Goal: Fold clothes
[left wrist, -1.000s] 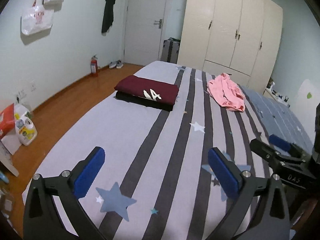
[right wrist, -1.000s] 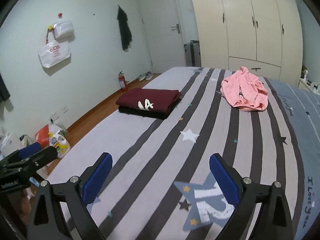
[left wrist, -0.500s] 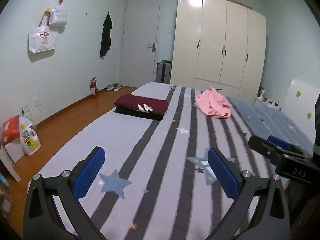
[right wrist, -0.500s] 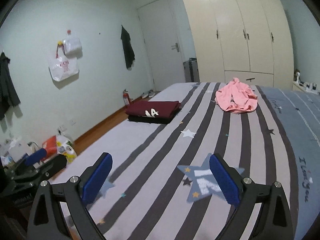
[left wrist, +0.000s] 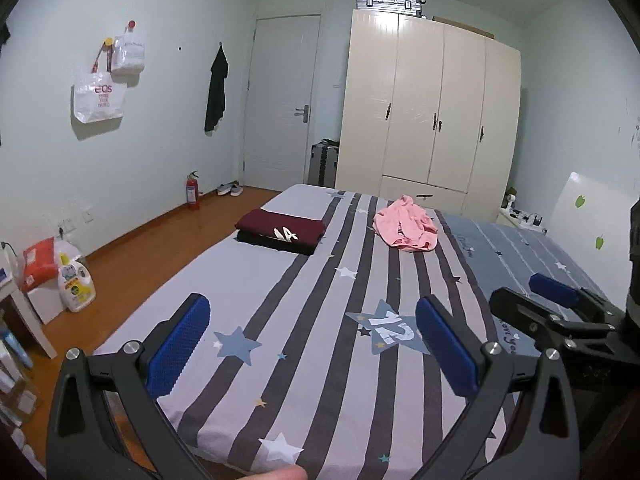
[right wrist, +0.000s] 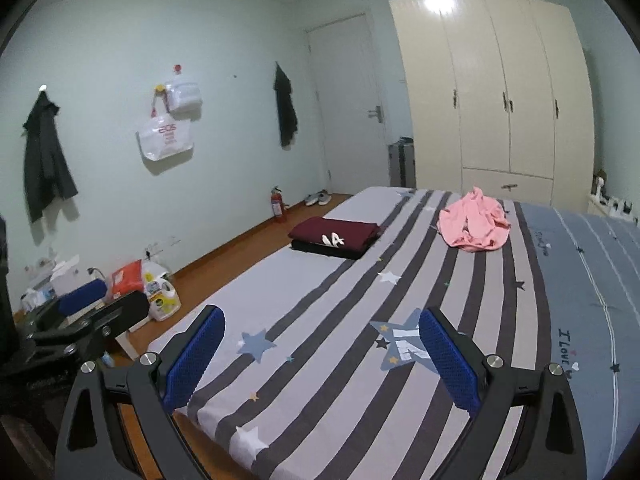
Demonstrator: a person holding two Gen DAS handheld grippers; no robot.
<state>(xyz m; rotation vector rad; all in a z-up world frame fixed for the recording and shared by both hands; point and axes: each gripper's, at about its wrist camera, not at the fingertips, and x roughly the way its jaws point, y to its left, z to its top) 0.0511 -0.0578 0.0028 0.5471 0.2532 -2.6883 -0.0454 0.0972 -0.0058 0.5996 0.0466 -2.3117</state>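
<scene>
A crumpled pink garment [left wrist: 406, 229] lies far up the striped bed [left wrist: 280, 288], right of centre; it also shows in the right wrist view [right wrist: 474, 226]. A folded maroon shirt [left wrist: 280, 231] rests on a folded black one at the bed's far left [right wrist: 334, 234]. My left gripper [left wrist: 312, 344] is open and empty above the near end of the bed. My right gripper [right wrist: 320, 354] is open and empty too, and shows at the right of the left wrist view [left wrist: 554, 304]. Both are far from the clothes.
A wardrobe [left wrist: 428, 120] and door [left wrist: 284, 100] stand beyond the bed. Wooden floor [left wrist: 152, 240] runs along the left with a detergent bottle [left wrist: 76, 284], a red pack and a fire extinguisher [left wrist: 193, 191]. Bags and dark garments hang on the left wall.
Both grippers have tilted up and pulled back toward the near end of the bed, so the clothes look farther away. Both stay open and empty.
</scene>
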